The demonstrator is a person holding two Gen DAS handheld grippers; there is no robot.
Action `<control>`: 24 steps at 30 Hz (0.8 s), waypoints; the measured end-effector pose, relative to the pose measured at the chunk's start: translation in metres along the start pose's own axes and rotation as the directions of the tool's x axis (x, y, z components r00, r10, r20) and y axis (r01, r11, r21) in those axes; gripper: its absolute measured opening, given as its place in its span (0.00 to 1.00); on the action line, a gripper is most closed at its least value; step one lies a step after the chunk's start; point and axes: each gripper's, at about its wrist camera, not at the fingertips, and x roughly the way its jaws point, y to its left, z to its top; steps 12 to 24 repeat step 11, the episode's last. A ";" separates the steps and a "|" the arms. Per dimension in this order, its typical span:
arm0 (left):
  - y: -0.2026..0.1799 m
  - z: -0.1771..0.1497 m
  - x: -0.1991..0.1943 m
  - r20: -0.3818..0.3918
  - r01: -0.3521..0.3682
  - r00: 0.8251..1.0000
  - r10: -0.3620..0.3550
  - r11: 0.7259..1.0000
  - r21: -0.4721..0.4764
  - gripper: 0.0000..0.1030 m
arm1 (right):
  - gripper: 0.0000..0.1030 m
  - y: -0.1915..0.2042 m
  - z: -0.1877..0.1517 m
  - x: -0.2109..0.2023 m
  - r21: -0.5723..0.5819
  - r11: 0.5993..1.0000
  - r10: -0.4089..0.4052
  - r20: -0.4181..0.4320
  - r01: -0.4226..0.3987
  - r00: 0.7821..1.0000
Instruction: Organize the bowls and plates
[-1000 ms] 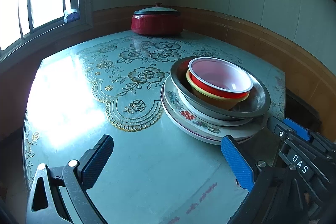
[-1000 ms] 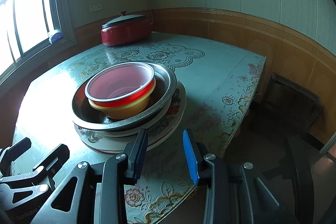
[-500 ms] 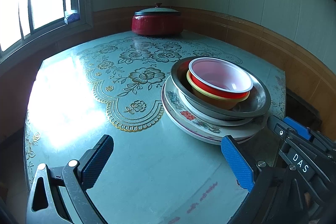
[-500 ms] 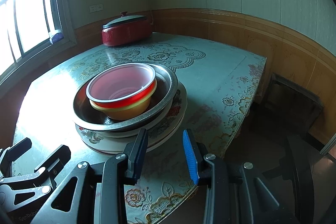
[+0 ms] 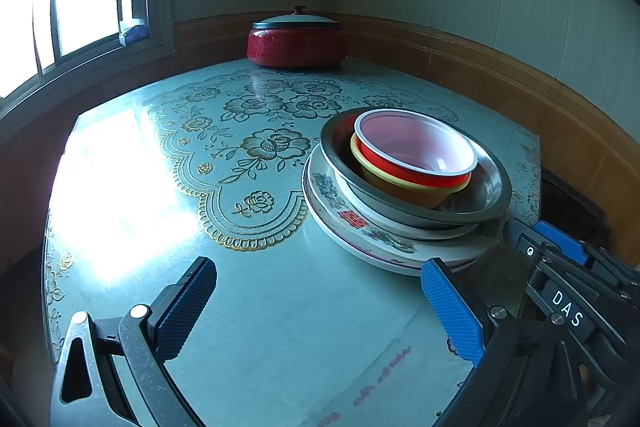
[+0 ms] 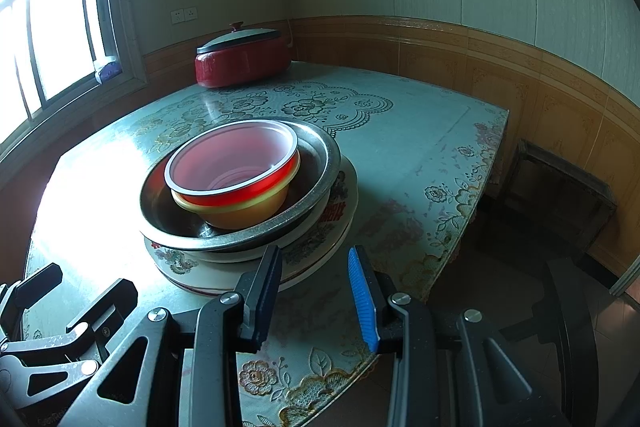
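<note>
Two grippers hang over a table (image 5: 280, 327) with a flowery cloth, neither holding anything. Going left to right in the left wrist view: bright window (image 5: 60, 7) at upper left, a red pot (image 5: 297, 42) with a dark lid at the top middle against the wall, then the stack of dishes right of center. The stack is a flowered plate (image 5: 360, 239) at the bottom, a plain white plate on it, a metal bowl (image 5: 472, 211) on that, and inside it a yellow bowl (image 5: 404, 189) with a red bowl (image 5: 416, 151) nested in it.

The left gripper (image 5: 316, 303) sits at the bottom of that view, jaws spread wide with only bare table between them, its blue pad just beside the plate rim.

In the right wrist view the stack is left of center and the right gripper (image 6: 316, 291) is at the bottom middle, jaws partly apart, nothing clamped. Its dark pad looks right up against the plate edge, can't tell if it touches.
</note>
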 end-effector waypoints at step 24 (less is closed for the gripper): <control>0.002 0.000 0.003 -0.004 0.008 1.000 -0.008 1.000 -0.016 0.98 | 0.33 0.000 0.000 0.002 -0.001 1.000 0.005 0.001 -0.005 1.000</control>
